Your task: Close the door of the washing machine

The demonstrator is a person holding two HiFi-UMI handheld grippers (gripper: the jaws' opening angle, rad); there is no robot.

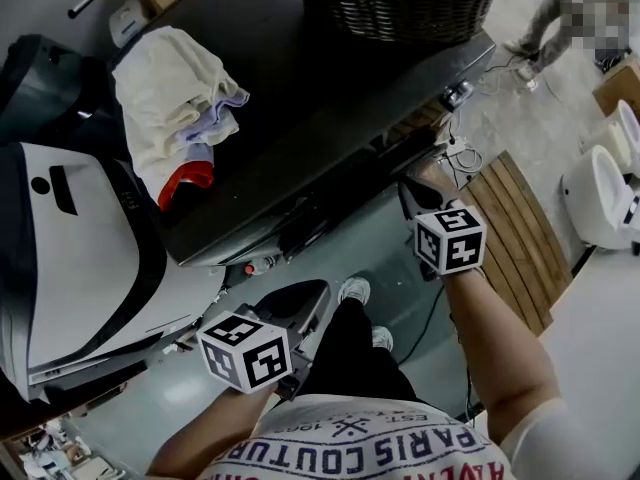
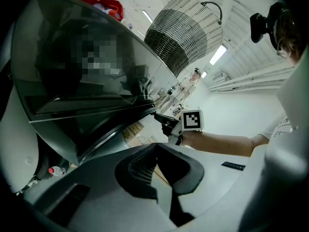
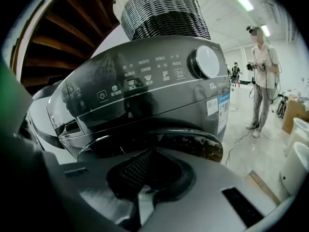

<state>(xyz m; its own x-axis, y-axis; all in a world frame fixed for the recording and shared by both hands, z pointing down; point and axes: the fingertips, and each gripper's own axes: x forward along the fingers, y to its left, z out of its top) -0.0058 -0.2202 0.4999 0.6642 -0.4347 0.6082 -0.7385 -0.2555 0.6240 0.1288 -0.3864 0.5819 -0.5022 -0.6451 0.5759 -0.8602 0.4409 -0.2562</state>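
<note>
Low at the front of the washing machine [image 3: 145,81], the round dark door [image 3: 200,141] sits just beyond the right tool [image 3: 154,151], whose jaws are together and empty. Whether the door is latched I cannot tell. The left tool [image 2: 157,149], likewise closed on nothing, hangs lower and apart. Best to push squarely on the door's rim, straight in and steadily, so the tips don't slide off its glossy curve.

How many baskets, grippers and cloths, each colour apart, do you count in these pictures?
Wicker basket: 1
Grippers: 2, the left gripper and the right gripper
Cream cloth: 1
Lilac cloth: 1
Red thing, perhaps cloth: 1
Total: 6
</note>
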